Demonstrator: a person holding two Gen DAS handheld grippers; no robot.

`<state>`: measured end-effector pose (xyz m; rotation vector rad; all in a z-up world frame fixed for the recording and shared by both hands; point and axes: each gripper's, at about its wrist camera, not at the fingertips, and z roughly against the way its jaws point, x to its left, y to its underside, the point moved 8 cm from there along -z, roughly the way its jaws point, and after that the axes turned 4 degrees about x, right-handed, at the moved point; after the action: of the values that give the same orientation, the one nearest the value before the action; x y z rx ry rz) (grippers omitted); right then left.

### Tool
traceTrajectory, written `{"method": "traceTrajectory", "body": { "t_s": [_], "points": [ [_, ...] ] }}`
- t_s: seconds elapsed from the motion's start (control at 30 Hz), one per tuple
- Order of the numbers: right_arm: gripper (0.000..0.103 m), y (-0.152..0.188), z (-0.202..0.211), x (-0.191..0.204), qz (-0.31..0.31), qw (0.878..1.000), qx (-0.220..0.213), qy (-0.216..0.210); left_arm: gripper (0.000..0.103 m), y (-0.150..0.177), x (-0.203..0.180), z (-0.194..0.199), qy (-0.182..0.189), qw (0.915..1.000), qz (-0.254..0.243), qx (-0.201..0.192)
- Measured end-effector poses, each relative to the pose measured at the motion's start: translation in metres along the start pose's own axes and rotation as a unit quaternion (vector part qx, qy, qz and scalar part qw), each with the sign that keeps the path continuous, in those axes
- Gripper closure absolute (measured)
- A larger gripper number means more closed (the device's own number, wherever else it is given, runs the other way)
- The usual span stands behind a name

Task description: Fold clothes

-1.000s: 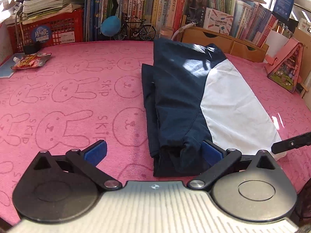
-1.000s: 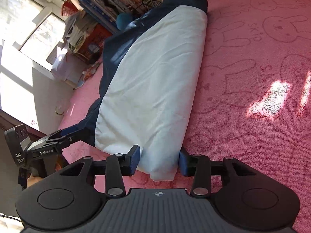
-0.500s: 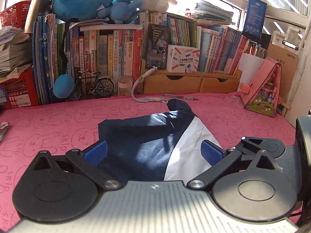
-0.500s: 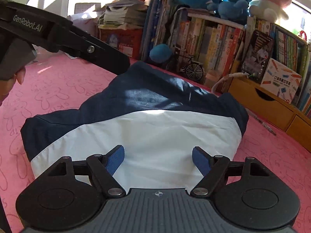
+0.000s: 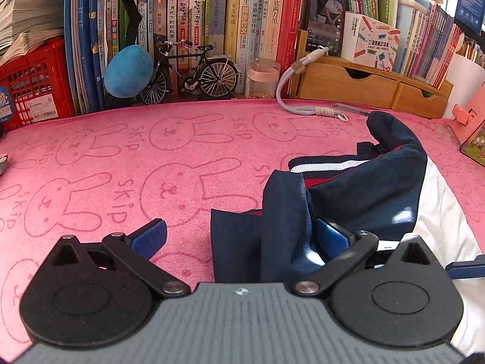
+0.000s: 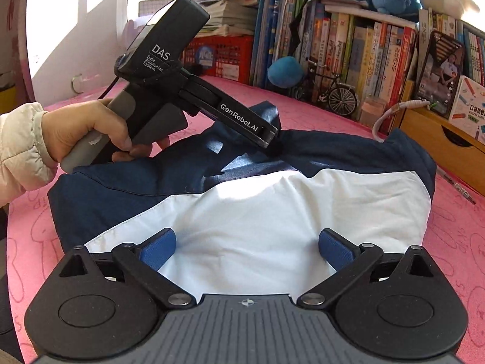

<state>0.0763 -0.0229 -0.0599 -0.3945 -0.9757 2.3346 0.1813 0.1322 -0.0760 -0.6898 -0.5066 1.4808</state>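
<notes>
The folded navy-and-white fabric jacket [image 6: 242, 206] lies lengthwise left-to-right, just beyond the opening, empty right gripper [image 6: 247, 247]; the left gripper [image 5: 239, 236] gapes at its left end.

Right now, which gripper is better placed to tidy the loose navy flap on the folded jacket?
Left, probably. The left gripper is wide open with the raised flap already between its pads. The right gripper, jaws opening, sits over the white panel, away from that flap.

Left gripper [image 6: 269, 139] body, seen from right wrist: "DAS / Data Acquisition System"; its arm: "GenRobot.AI". Pink table cover [image 5: 182, 151]: "SKIP" repeated beside rabbit outlines. White box [image 5: 374, 44]: "POCKET LABEL PRINTER".
</notes>
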Motion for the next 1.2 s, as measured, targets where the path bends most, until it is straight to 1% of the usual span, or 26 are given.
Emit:
{"method": "traceTrajectory", "body": {
  "t_s": [0.1,0.13,0.23,0.3,0.37,0.43,0.47,0.5,0.57,0.6,0.67,0.73,0.8,0.87,0.9,0.97,1.0,1.03,1.1,1.2],
  "points": [
    [0.000,0.001,0.002,0.001,0.002,1.000,0.000,-0.001,0.000,-0.004,0.009,-0.003,0.020,0.9994,0.027,0.001],
    [0.000,0.001,0.002,0.001,0.001,1.000,-0.001,-0.002,0.000,-0.005,0.013,-0.002,0.021,0.9992,0.034,-0.001],
    [0.000,0.000,0.003,0.000,-0.002,1.000,-0.002,-0.005,0.000,-0.009,0.024,0.009,-0.007,0.9985,0.043,-0.033],
    [0.000,0.000,0.003,0.000,-0.004,1.000,-0.003,-0.005,0.000,-0.011,0.026,0.011,-0.022,0.9981,0.032,-0.048],
    [0.000,-0.002,0.003,-0.001,-0.006,1.000,-0.004,-0.005,0.000,-0.008,0.026,0.003,-0.037,0.9979,0.015,-0.051],
    [0.000,-0.004,0.009,-0.005,-0.015,1.000,-0.008,-0.005,0.000,-0.004,0.029,0.000,-0.041,0.9972,0.016,-0.061],
    [0.001,-0.007,0.015,-0.012,-0.029,0.999,-0.018,-0.006,0.000,-0.003,0.033,0.000,-0.030,0.9973,0.029,-0.059],
    [0.001,-0.011,0.021,-0.020,-0.044,0.999,-0.029,-0.005,0.000,-0.002,0.037,0.000,-0.020,0.9972,0.042,-0.058],
    [0.002,-0.019,0.031,-0.052,-0.093,0.994,-0.054,0.004,0.000,-0.002,0.040,-0.001,-0.010,0.9969,0.054,-0.056],
    [0.004,-0.023,0.027,-0.074,-0.122,0.991,-0.052,0.017,0.000,-0.002,0.042,-0.001,-0.005,0.9966,0.060,-0.055],
    [0.020,-0.027,0.014,-0.126,-0.175,0.982,-0.042,0.048,0.000,-0.001,0.046,-0.001,0.004,0.9959,0.072,-0.054],
    [0.028,-0.029,-0.007,-0.157,-0.211,0.975,-0.034,0.061,0.000,-0.001,0.047,-0.002,0.007,0.9958,0.076,-0.052],
    [0.027,-0.031,-0.027,-0.180,-0.237,0.969,-0.030,0.062,0.000,-0.002,0.048,-0.003,0.009,0.9956,0.077,-0.052],
    [0.018,-0.031,-0.041,-0.188,-0.247,0.967,-0.026,0.058,0.000,-0.002,0.050,-0.003,0.012,0.9951,0.082,-0.054],
    [0.017,-0.029,-0.046,-0.190,-0.250,0.966,-0.022,0.057,0.000,-0.002,0.050,-0.003,0.010,0.9952,0.081,-0.054],
    [0.008,-0.025,-0.055,-0.193,-0.259,0.964,-0.014,0.053,0.000,-0.002,0.049,-0.004,0.008,0.9955,0.078,-0.053],
    [0.008,-0.023,-0.055,-0.194,-0.272,0.961,-0.015,0.047,0.000,-0.002,0.049,-0.004,0.006,0.9956,0.077,-0.052],
    [0.010,-0.022,-0.050,-0.194,-0.283,0.958,-0.021,0.044,0.000,-0.002,0.049,-0.004,0.008,0.9955,0.078,-0.053],
    [0.012,-0.022,-0.035,-0.188,-0.289,0.956,-0.042,0.041,0.000,-0.003,0.051,-0.003,0.014,0.9949,0.083,-0.056],
    [0.012,-0.019,-0.003,-0.165,-0.265,0.962,-0.062,0.027,0.000,-0.003,0.054,-0.001,0.020,0.9933,0.097,-0.059]
  ]
}}
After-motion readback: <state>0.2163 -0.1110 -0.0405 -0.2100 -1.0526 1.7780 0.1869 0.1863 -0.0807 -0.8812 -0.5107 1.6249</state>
